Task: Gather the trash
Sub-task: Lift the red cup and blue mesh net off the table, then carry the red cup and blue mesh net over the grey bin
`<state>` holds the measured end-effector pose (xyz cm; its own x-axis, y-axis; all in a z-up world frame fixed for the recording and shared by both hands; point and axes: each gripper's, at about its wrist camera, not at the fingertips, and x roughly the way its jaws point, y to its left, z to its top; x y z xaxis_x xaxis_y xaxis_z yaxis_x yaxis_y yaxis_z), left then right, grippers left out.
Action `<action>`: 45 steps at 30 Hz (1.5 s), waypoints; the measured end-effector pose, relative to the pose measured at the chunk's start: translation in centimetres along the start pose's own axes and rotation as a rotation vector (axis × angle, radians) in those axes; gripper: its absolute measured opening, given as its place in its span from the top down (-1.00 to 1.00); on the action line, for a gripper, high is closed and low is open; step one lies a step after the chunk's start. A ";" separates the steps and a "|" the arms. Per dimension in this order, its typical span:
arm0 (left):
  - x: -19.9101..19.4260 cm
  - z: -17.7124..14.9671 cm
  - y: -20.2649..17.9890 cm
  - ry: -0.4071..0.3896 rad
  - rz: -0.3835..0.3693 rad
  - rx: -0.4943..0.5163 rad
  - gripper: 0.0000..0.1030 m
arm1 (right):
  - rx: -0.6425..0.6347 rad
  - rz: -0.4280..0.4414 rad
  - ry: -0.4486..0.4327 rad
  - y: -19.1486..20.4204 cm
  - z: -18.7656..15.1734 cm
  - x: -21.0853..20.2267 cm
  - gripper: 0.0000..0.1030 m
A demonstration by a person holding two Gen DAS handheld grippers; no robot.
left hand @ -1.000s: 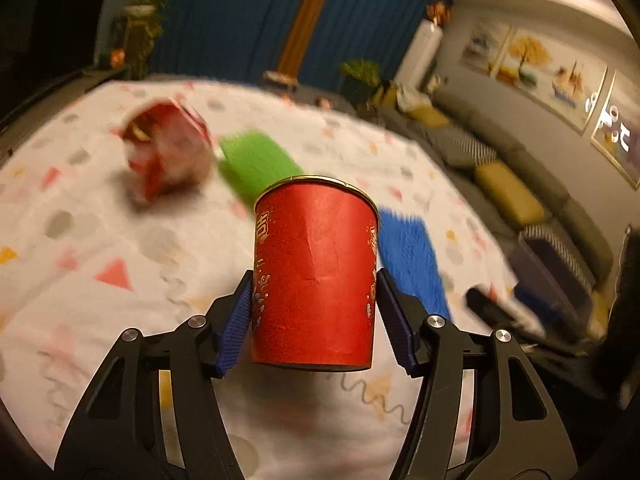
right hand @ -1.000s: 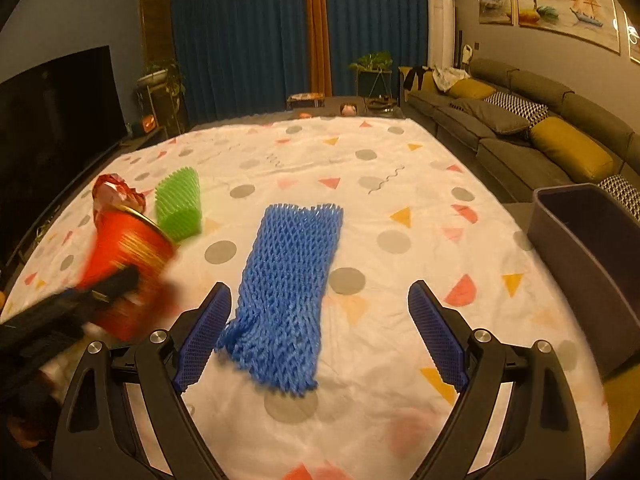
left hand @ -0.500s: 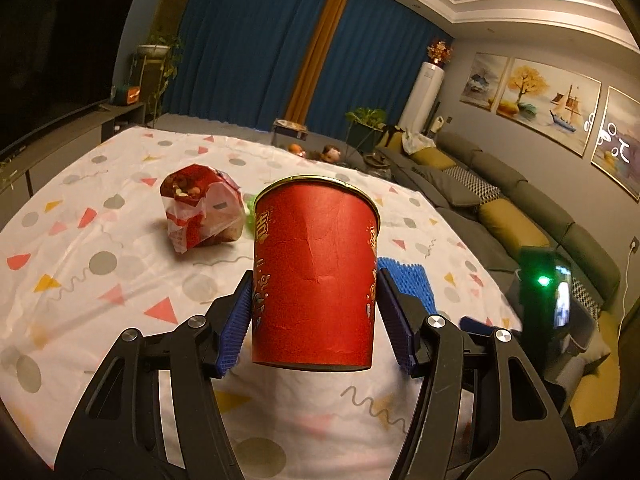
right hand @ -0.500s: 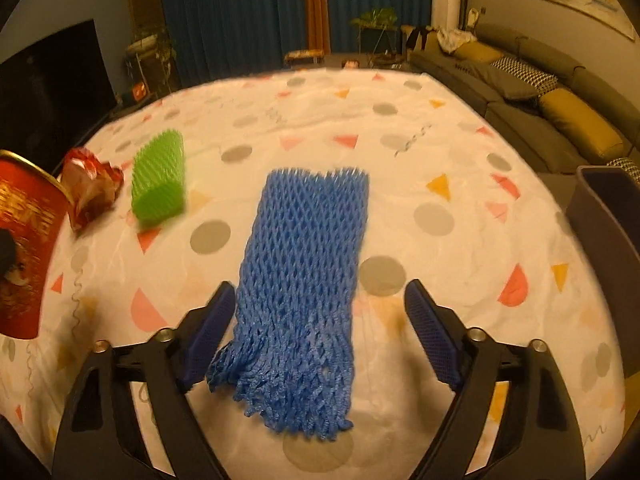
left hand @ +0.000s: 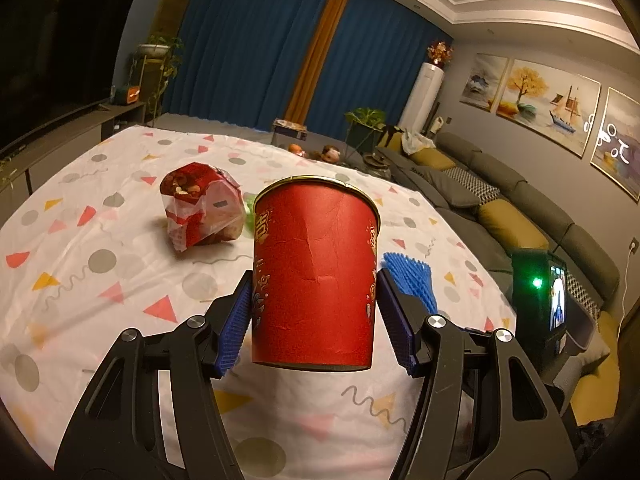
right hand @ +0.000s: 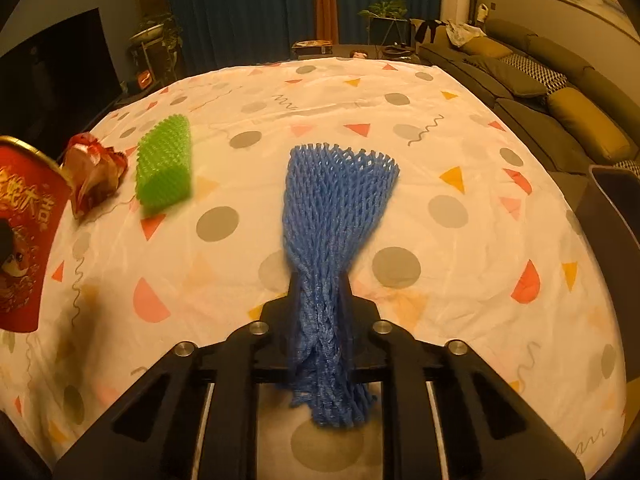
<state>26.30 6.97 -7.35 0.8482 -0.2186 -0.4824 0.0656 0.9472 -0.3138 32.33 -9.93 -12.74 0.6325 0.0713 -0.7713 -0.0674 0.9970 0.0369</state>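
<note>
Left wrist view is showing the left gripper (left hand: 316,320) holding a red paper cup (left hand: 314,276) between its two blue pads (left hand: 236,324), one pad pressing on each side. The cup is standing upright in the tongs and is hanging above the tablecloth (left hand: 100,280), which is white with dots and triangles. A crumpled red snack bag (left hand: 202,208) is lying on the cloth behind the cup, to the left. A small bit of blue foam net (left hand: 408,276) is peeking out past the right pad.

Right wrist view is showing the right gripper (right hand: 320,304) squeezing narrow on the blue foam net (right hand: 332,224). The net is bunching up tight where the tongs are pinching it, fanning out wide at its far end, and its near end is hanging down under the tongs (I cannot tell if the far end is touching the cloth). A green foam net (right hand: 164,168) is lying on the cloth to the left, just beside the red snack bag (right hand: 94,174). The red cup (right hand: 24,236) is showing at the far left edge. A dark bin (right hand: 612,208) is sitting at the right edge of the table.
</note>
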 end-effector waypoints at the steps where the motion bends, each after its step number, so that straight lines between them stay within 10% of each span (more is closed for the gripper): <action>1: 0.0 0.0 0.0 0.001 0.000 0.000 -0.15 | -0.003 -0.005 -0.007 0.1 0.0 -0.1 0.68; 22: -0.8 -0.7 -2.0 0.017 -0.104 -0.005 -0.15 | -0.018 -0.057 -0.242 -3.9 -2.2 -10.0 0.71; 45: -3.9 -0.7 -16.6 -0.012 -0.286 0.157 -0.15 | 0.096 -0.127 -0.390 -14.6 -4.9 -16.7 0.70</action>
<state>21.53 -8.04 -0.78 0.7897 -0.4792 -0.3830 0.3816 0.8726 -0.3049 18.97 -25.81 -3.57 0.8771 -0.0649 -0.4758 0.0904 0.9954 0.0309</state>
